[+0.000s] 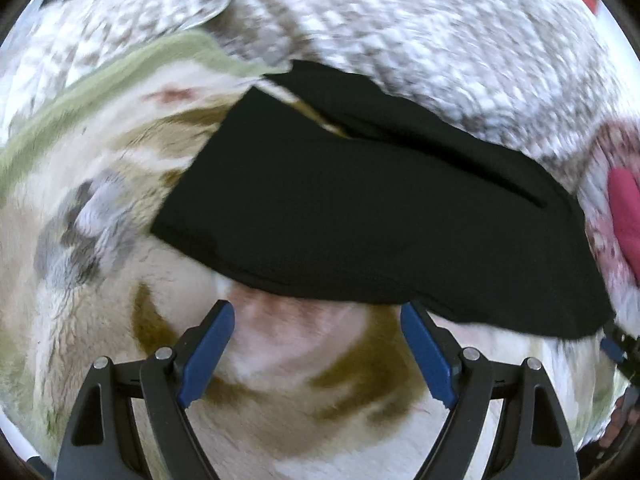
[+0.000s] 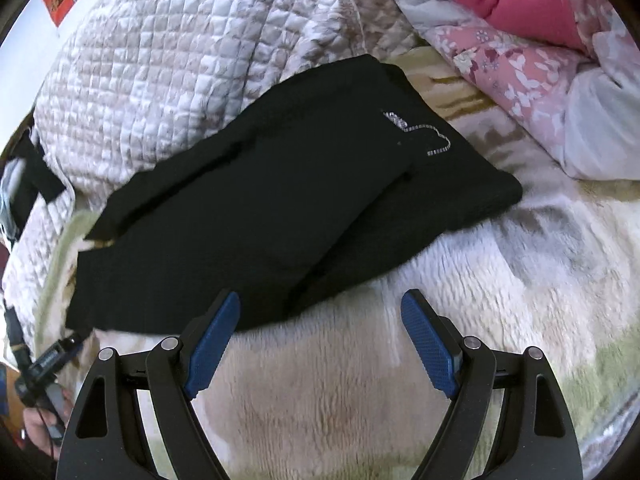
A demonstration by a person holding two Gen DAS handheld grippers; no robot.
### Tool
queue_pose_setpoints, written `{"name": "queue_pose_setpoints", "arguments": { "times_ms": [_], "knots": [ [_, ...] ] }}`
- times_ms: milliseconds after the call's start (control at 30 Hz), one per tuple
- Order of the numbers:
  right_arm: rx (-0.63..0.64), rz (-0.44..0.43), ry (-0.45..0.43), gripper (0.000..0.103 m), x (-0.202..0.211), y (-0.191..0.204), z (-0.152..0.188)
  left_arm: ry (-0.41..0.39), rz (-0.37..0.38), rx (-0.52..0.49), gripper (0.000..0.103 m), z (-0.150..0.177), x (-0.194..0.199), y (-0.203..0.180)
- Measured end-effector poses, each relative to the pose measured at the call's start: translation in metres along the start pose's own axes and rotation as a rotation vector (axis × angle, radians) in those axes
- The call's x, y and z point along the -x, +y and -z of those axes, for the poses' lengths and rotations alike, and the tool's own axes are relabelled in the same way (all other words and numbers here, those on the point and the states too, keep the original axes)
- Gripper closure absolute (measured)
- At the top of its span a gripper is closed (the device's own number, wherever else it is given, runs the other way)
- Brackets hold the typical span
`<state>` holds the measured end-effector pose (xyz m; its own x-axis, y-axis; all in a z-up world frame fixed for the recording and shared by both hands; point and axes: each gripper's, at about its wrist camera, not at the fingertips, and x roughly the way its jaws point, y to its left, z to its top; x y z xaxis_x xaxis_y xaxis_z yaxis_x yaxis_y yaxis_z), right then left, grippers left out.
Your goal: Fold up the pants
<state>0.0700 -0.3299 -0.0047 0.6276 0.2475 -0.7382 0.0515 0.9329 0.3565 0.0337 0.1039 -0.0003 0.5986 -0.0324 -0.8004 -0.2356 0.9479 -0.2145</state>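
Lying across the middle of the left wrist view, the black pants (image 1: 360, 216) are seen on a fleecy blanket (image 1: 100, 280); the left tongs (image 1: 318, 330) are spread wide and empty at the lower centre. In the right wrist view the pants (image 2: 280, 208) fill the centre, folded lengthwise, while the right tongs (image 2: 320, 320) are also wide and empty. The cloth is judged soft and light; a near corner should be pinched.

Both wrist views look down, close, sharing the black pants (image 1: 372, 216) (image 2: 280, 200)
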Motion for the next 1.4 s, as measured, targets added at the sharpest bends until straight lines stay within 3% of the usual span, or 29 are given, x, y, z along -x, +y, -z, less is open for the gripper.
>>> {"name": "queue_pose_setpoints", "arguments": {
  "times_ms": [300, 333, 400, 467, 533, 567, 633, 667, 767, 933, 1133, 1300, 1400],
  "knots": [
    [-0.116, -0.071, -0.087, 0.022, -0.011, -0.017, -0.032, -0.061, 0.098, 0.105, 0.017, -0.025, -0.016, 0.018],
    [-0.128, -0.068, -0.099, 0.023, -0.012, -0.019, -0.036, -0.068, 0.098, 0.102, 0.017, -0.027, -0.019, 0.016],
    [-0.154, -0.048, -0.109, 0.039, -0.014, -0.024, -0.042, -0.082, 0.097, 0.106, 0.017, -0.030, -0.021, 0.016],
    [-0.177, -0.024, -0.115, 0.054, -0.016, -0.029, -0.045, -0.099, 0.078, 0.109, 0.026, -0.035, -0.024, 0.016],
    [-0.193, 0.008, -0.114, 0.072, -0.019, -0.035, -0.048, -0.103, 0.037, 0.107, 0.051, -0.039, -0.028, 0.018],
    [-0.202, 0.025, -0.113, 0.085, -0.021, -0.038, -0.050, -0.100, 0.024, 0.111, 0.059, -0.039, -0.030, 0.020],
    [-0.227, 0.019, -0.108, 0.091, -0.020, -0.045, -0.051, -0.085, -0.003, 0.137, 0.093, -0.044, -0.035, 0.026],
    [-0.230, 0.012, -0.106, 0.096, -0.017, -0.046, -0.051, -0.078, -0.012, 0.150, 0.097, -0.047, -0.036, 0.031],
    [-0.217, -0.007, -0.112, 0.098, -0.006, -0.041, -0.053, -0.073, -0.007, 0.150, 0.099, -0.051, -0.030, 0.037],
    [-0.228, -0.065, -0.123, 0.099, 0.027, -0.033, -0.052, -0.126, 0.001, 0.098, 0.099, -0.052, 0.012, 0.034],
    [-0.261, -0.091, -0.086, 0.099, 0.069, -0.049, -0.020, -0.166, 0.013, 0.075, 0.099, -0.035, 0.068, 0.046],
    [-0.337, -0.038, 0.037, 0.099, 0.060, -0.071, 0.023, -0.086, -0.015, 0.067, 0.099, 0.002, 0.063, 0.062],
    [-0.348, -0.042, 0.032, 0.099, 0.068, -0.071, 0.028, -0.054, -0.020, 0.075, 0.099, 0.020, 0.060, 0.064]
  ]
}}
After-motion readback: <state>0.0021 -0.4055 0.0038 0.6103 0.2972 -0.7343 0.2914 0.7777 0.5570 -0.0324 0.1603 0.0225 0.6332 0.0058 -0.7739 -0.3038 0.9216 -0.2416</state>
